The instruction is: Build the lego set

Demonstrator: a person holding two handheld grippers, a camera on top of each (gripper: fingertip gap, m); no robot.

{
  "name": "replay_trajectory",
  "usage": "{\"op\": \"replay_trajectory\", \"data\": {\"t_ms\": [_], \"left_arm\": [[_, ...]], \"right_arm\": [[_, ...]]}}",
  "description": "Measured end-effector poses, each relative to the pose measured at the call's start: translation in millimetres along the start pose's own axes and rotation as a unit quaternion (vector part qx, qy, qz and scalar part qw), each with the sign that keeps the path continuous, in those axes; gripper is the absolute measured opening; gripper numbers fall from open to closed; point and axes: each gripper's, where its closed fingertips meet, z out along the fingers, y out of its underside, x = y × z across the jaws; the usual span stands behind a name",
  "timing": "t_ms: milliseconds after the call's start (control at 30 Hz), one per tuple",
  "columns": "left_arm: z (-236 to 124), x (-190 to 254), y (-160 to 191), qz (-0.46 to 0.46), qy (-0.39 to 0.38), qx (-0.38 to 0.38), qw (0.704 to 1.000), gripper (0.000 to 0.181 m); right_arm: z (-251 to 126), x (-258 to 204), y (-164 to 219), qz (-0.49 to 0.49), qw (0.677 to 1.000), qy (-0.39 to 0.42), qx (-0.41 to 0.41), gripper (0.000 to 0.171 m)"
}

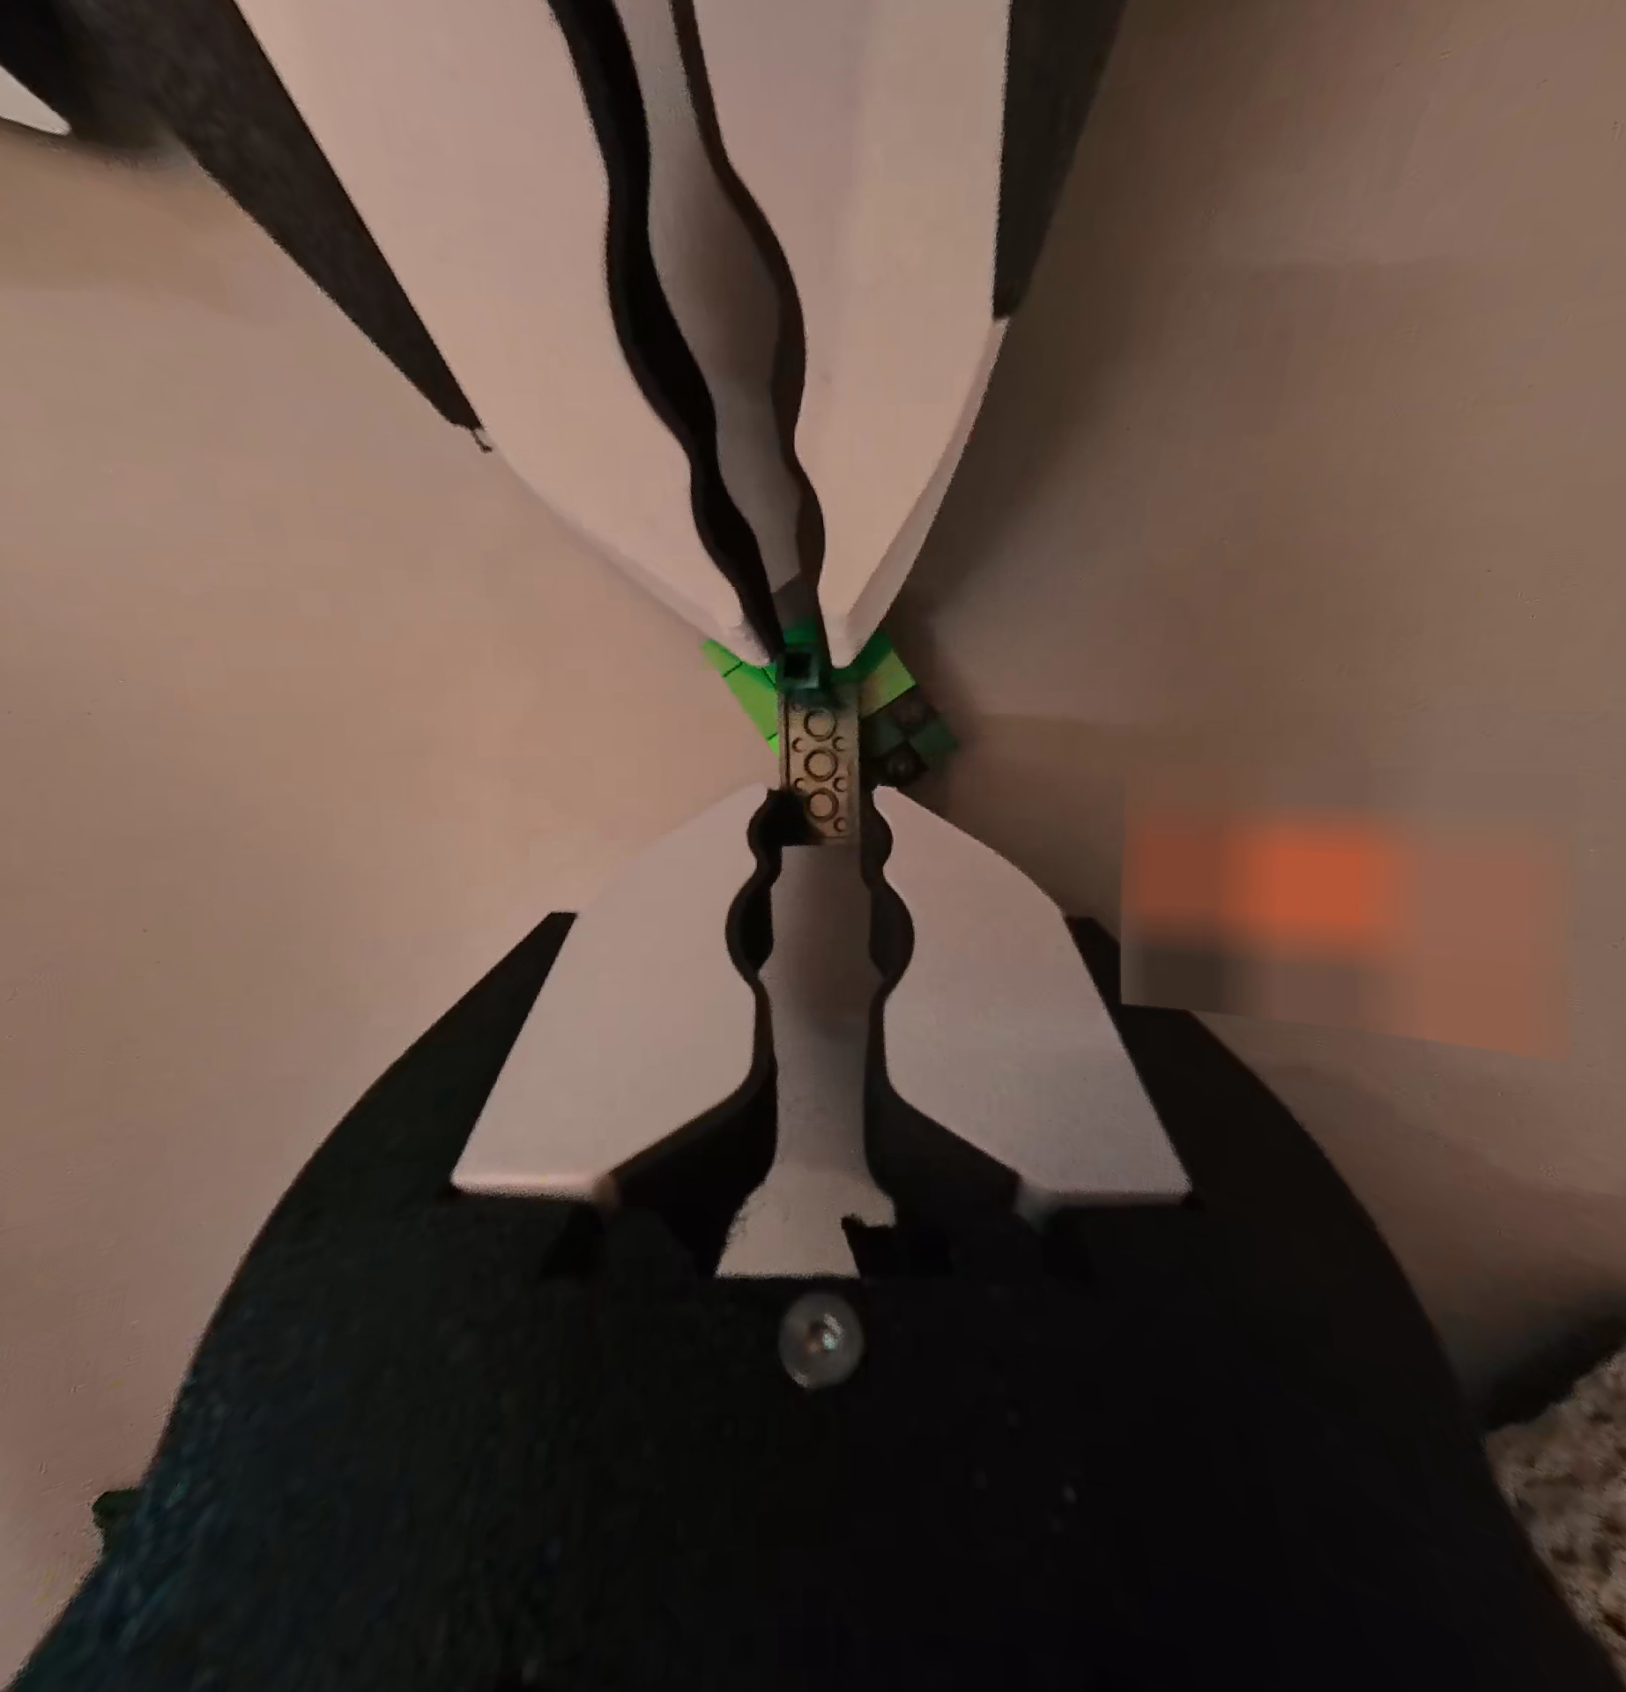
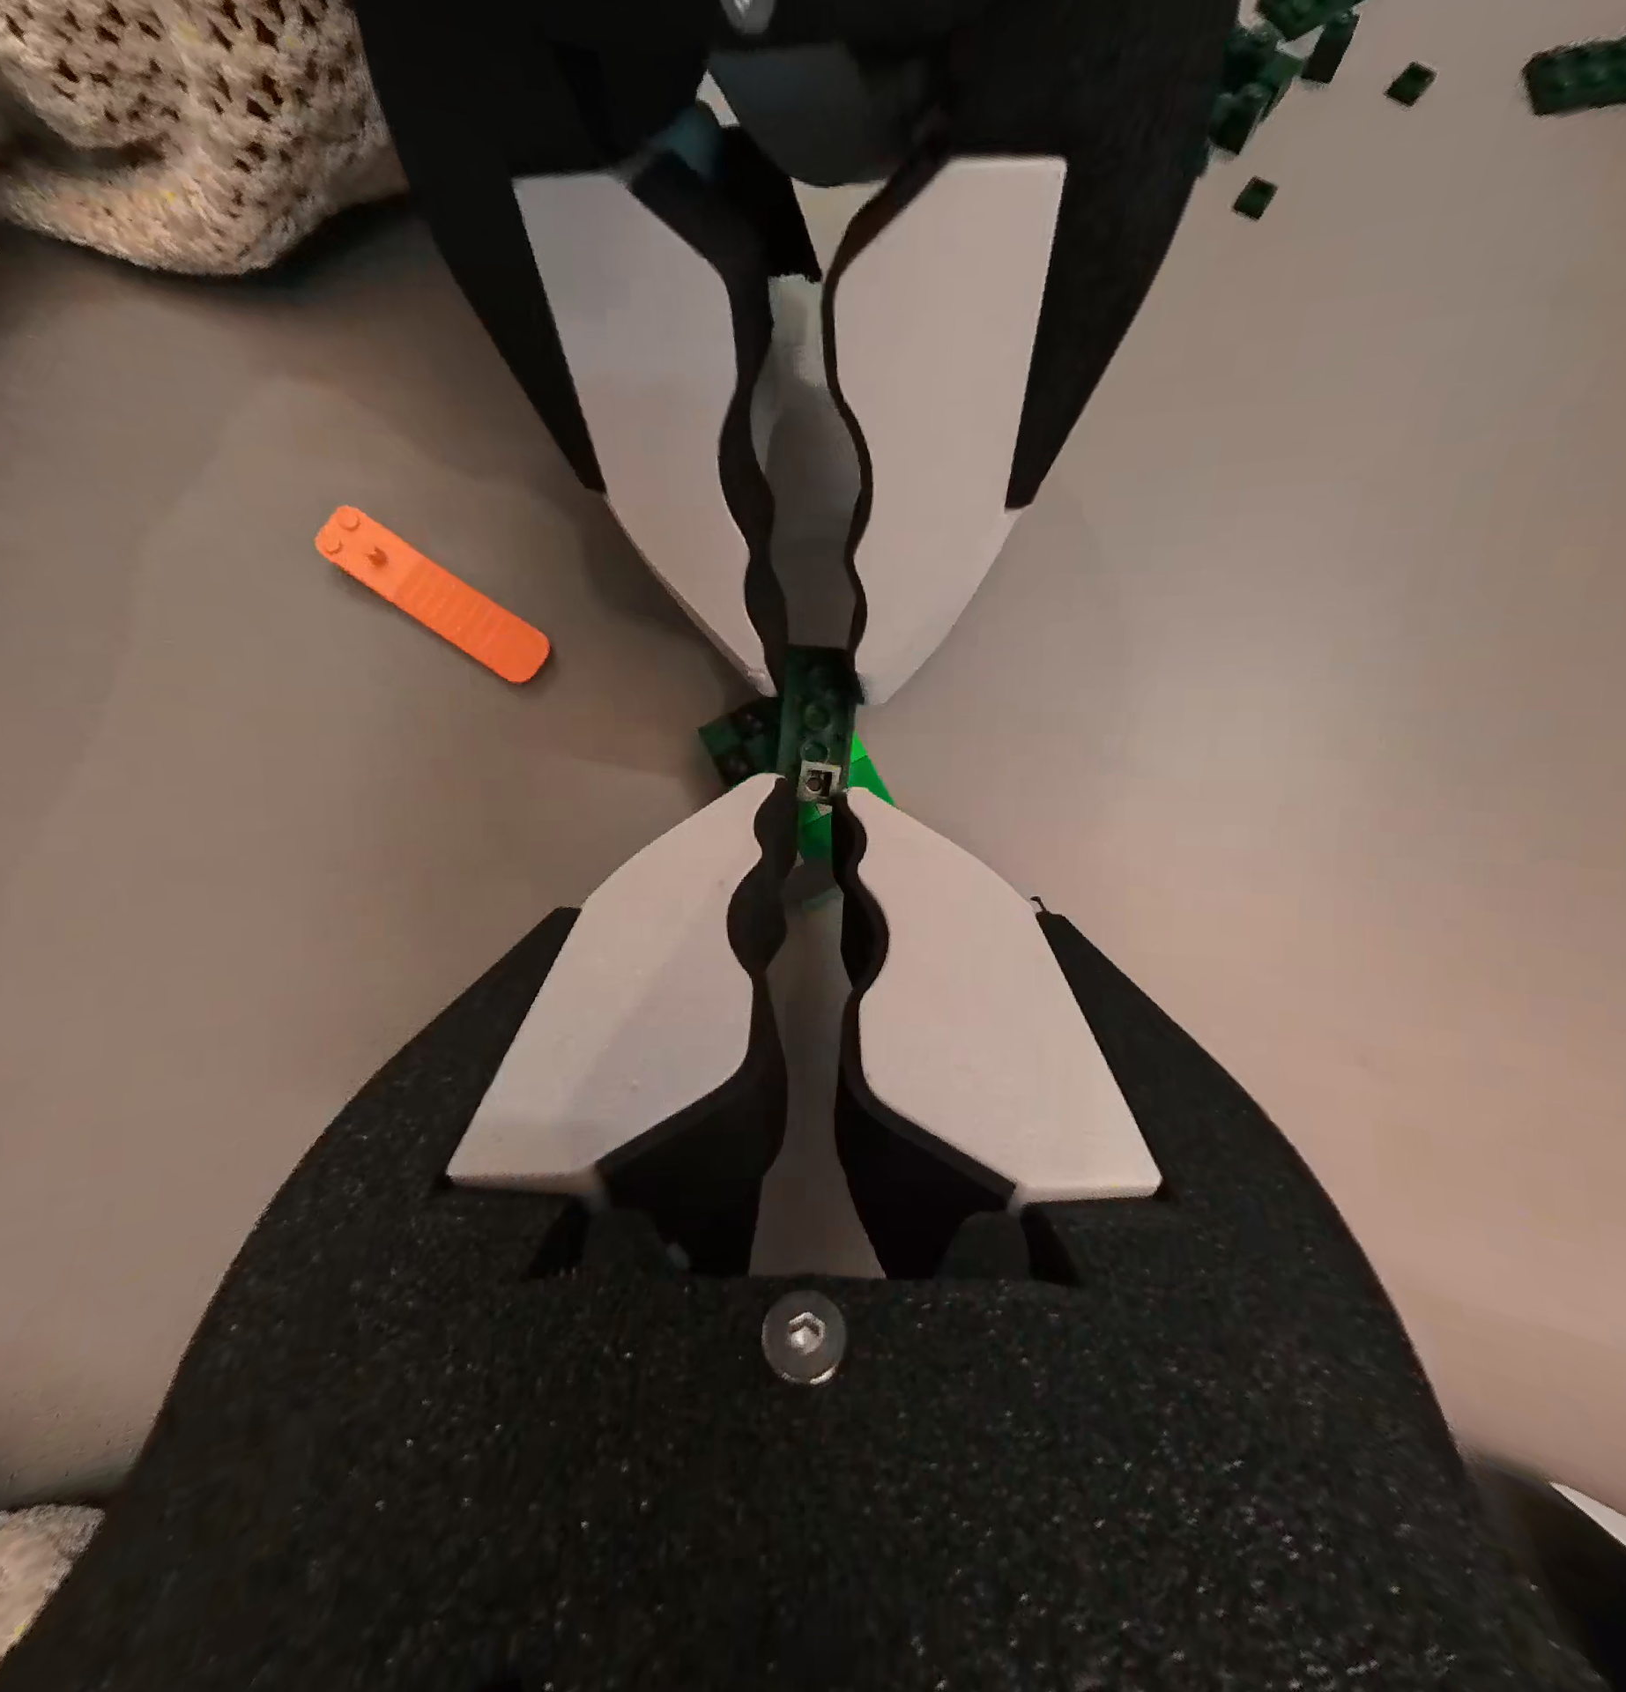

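A small lego assembly is held in the air between both grippers, which face each other tip to tip. It is a narrow dark green plate [image 2: 816, 710], seen from its underside in the left wrist view [image 1: 820, 764], with bright green pieces [image 2: 813, 829] and darker green bricks [image 1: 910, 737] attached. My left gripper [image 1: 825, 815] is shut on one end of the plate. My right gripper [image 2: 811, 795] is shut on the other end, at the bright green pieces and a small square piece [image 2: 818, 781]. Each gripper also shows from above in the other's view.
An orange brick separator [image 2: 432, 593] lies on the grey table [image 2: 1294, 641] to the left. Several loose dark green pieces [image 2: 1587, 78] lie at the far right. A crocheted cloth [image 2: 150, 119] sits at the far left corner and also shows in the left wrist view [image 1: 1587, 1502]. The grippers are tip to tip, or close to it. The orange brick separator [image 2: 432, 593] is about 10 cm from my left fingertips.
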Motion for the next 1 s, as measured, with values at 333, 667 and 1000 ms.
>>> {"op": "replay_trajectory", "data": {"t_ms": [333,667,1000], "left_arm": [[1.8,-2.5,-3.2,0.022,-0.021,-0.007,1.000,0.017],[2.0,-0.9,-5.5,0.033,-0.027,-0.014,0.999,0.017],[2.6,-0.8,-6.8,0.034,-0.023,-0.007,0.999,0.017]], "right_arm": [[-0.3,-1.4,-0.4,-0.029,0.999,0.032,-0.032,0.007],[-1.1,2.0,0.3,-0.029,0.998,0.043,-0.033,0.007],[-1.7,-0.4,2.1,-0.024,0.998,0.038,-0.041,0.007]]}}
